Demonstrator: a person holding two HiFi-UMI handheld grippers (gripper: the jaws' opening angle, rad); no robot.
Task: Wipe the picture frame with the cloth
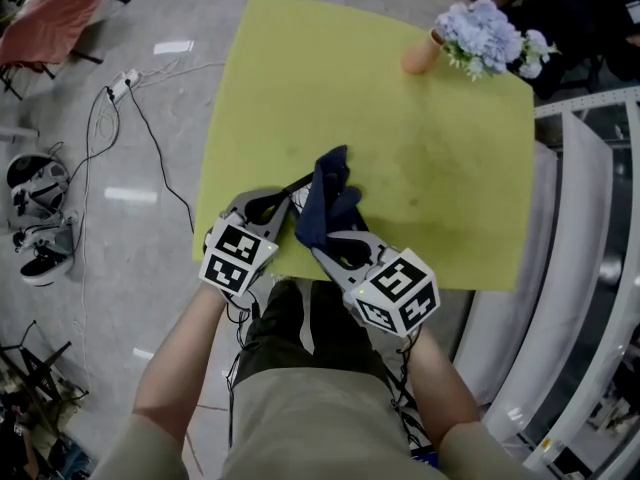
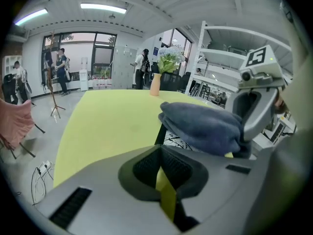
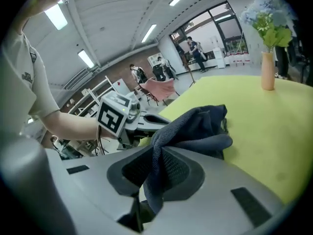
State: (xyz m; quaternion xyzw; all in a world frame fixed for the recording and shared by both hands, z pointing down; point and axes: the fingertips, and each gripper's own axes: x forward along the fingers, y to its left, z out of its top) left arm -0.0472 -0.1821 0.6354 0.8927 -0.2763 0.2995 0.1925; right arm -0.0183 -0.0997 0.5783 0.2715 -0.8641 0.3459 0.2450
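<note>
L gripper (image 1: 283, 196) (image 2: 159, 148): jaws nearly together, pinched on the near end of the picture frame (image 1: 298, 200) (image 2: 177, 140). A thin slit of yellow-green shows between the pads behind the tips. The frame stands on edge over the near side of the yellow-green table (image 1: 400, 118) (image 2: 107, 126) (image 3: 274, 126). Its black rim runs up from the jaw tips, and its b/w printed face is turned toward the R gripper.

R gripper (image 1: 318, 248) (image 3: 154, 153): jaws clamped on the dark blue cloth (image 1: 328, 203) (image 2: 203, 126) (image 3: 195, 126). The fabric is bunched betw. the pads, with a tail hanging below and the rest spilling forward in folds. In the L gripper view the cloth lies right against the frame's face and covers its upper part.

The two grippers sit close together at the table's near edge, tips angled toward each other w/ the frame and cloth between.

At the far corner, well apart from both, stands a tan vase (image 1: 420, 56) (image 2: 155, 86) (image 3: 267, 71) w/ pale blue flowers (image 1: 485, 36).
</note>
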